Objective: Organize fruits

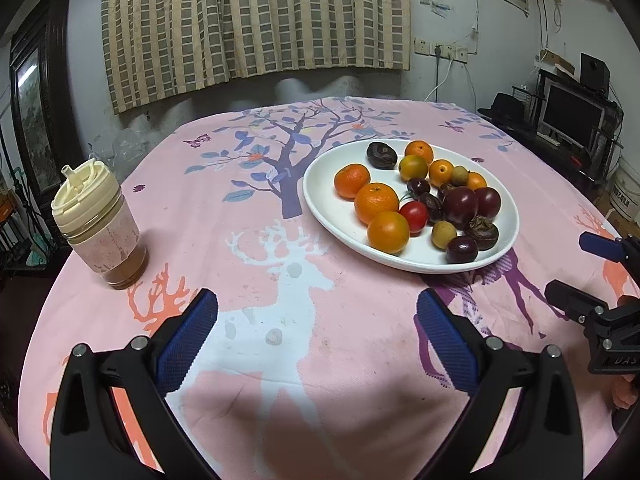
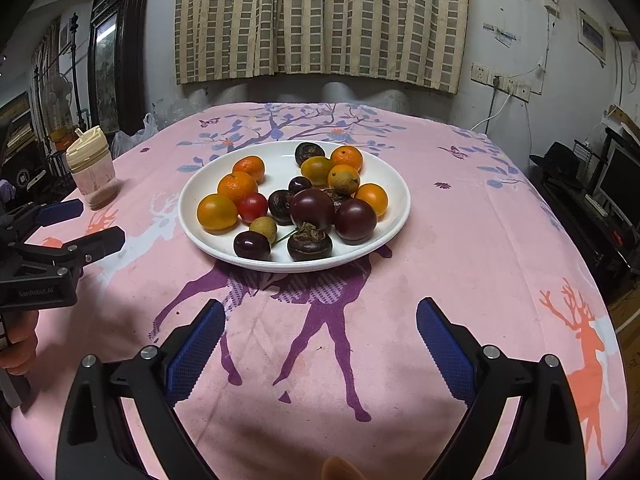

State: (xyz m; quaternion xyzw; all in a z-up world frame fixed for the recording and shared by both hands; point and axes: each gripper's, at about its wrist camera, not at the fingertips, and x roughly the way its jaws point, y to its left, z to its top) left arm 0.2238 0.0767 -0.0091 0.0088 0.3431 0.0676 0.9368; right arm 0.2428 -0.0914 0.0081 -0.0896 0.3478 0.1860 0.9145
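Tabletop (image 2: 460, 240) under a pink cloth printed with deer and a branching tree fills both views, and nearly everything the task concerns sits on one dish. That dish, a wide white oval plate (image 2: 384, 176), lies toward the far middle of the cloth and holds all the fruit in view; no fruit lies loose on the cloth. A clear tumbler with a cream lid and straw spout (image 1: 100, 220) stands well apart at the left edge.

The left tool (image 1: 316, 320) and the right tool (image 2: 320, 320) both hang over bare cloth on the near side of the plate, each with its blue-padded fingers spread wide and nothing between them.

On the plate, three orange mandarins (image 2: 236, 186) cluster on the left with a red cherry tomato (image 2: 253, 207) touching them, while more orange and yellow-green citrus sits at the back right. Large dark purple plums (image 2: 312, 209) occupy the middle, wrinkled brown-black fruits (image 2: 310, 244) lie at the front and back, and a small pale longan (image 2: 263, 229) rests beside a small dark plum (image 2: 252, 245).

As a judgement: gathered on the plate is done, but kinds are only loosely grouped. This fits either a mixed heap awaiting sorting or fruit collected onto the plate as the end result.
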